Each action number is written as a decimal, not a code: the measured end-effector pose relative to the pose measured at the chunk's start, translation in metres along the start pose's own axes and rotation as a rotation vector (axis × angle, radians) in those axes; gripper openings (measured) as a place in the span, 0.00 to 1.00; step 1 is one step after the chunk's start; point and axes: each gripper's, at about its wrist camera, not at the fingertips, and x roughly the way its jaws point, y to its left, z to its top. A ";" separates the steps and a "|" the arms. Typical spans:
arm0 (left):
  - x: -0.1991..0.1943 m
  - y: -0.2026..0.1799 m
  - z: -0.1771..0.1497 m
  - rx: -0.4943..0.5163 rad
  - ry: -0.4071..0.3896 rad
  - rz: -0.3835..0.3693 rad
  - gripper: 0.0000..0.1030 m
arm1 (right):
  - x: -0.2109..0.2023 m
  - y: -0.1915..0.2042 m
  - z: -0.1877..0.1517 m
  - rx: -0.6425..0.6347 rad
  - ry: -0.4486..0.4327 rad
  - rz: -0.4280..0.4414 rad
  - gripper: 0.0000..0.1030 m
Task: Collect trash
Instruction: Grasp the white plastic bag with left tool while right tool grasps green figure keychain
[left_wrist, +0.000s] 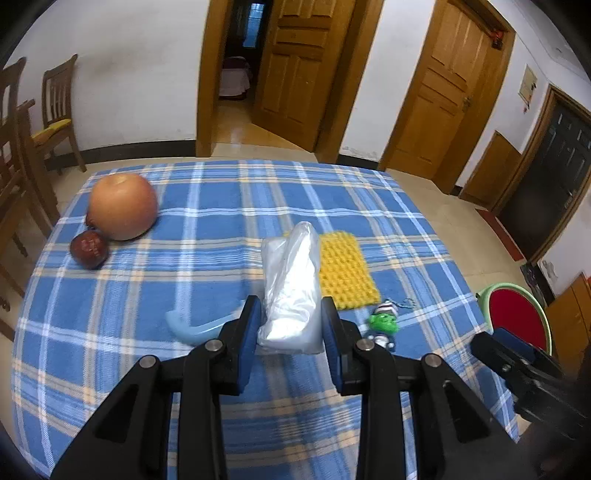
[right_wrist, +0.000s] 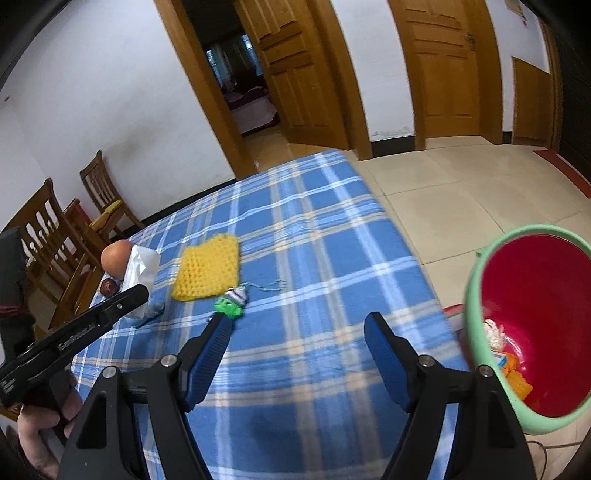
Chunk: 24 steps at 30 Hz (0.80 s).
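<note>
My left gripper (left_wrist: 291, 314) is shut on a crumpled clear plastic bag (left_wrist: 291, 291) and holds it upright over the blue plaid tablecloth (left_wrist: 207, 266). The bag also shows in the right wrist view (right_wrist: 142, 271). My right gripper (right_wrist: 295, 325) is open and empty above the table's near right part. A green bin with a red inside (right_wrist: 535, 325) stands on the floor right of the table, with some scraps at its bottom. It shows at the right edge of the left wrist view (left_wrist: 517, 314).
On the cloth lie a yellow crocheted mat (left_wrist: 345, 273), a green toy figure (left_wrist: 384, 325), a pale blue curved piece (left_wrist: 195, 328), a large orange fruit (left_wrist: 123, 206) and a small dark red fruit (left_wrist: 88, 249). Wooden chairs (right_wrist: 48, 236) stand left.
</note>
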 end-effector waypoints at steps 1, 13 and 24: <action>-0.001 0.003 -0.001 -0.005 -0.002 0.004 0.32 | 0.003 0.003 0.000 -0.004 0.005 0.002 0.75; -0.006 0.036 -0.011 -0.084 -0.009 0.016 0.32 | 0.050 0.051 -0.001 -0.097 0.075 0.012 0.65; -0.005 0.045 -0.016 -0.103 -0.008 0.004 0.32 | 0.073 0.068 -0.004 -0.154 0.082 -0.037 0.51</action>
